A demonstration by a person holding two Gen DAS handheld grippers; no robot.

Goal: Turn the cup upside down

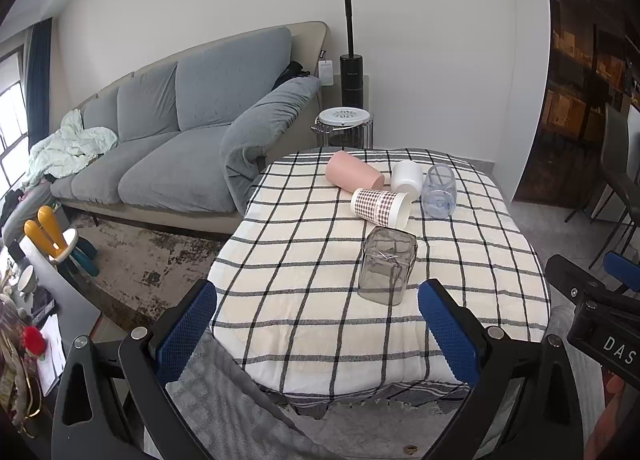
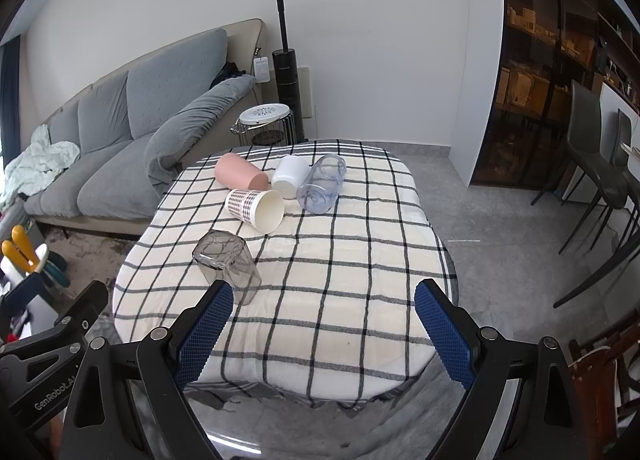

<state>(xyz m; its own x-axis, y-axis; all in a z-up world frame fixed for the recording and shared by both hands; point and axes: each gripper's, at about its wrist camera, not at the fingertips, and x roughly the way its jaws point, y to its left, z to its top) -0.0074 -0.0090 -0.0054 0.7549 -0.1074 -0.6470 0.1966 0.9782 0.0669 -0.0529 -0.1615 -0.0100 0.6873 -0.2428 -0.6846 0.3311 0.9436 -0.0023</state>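
Note:
Several cups rest on the checked tablecloth. A smoky clear glass stands upside down nearest me; it also shows in the right wrist view. A checkered paper cup lies on its side. A pink cup lies on its side behind it. A white cup and a clear bluish cup sit at the back. My left gripper is open and empty at the near table edge. My right gripper is open and empty beside it.
A grey sofa stands left of the table. A wire side table and a black upright vacuum stand by the wall behind. Dark chairs and a shelf unit are to the right. A child's stool is at the left.

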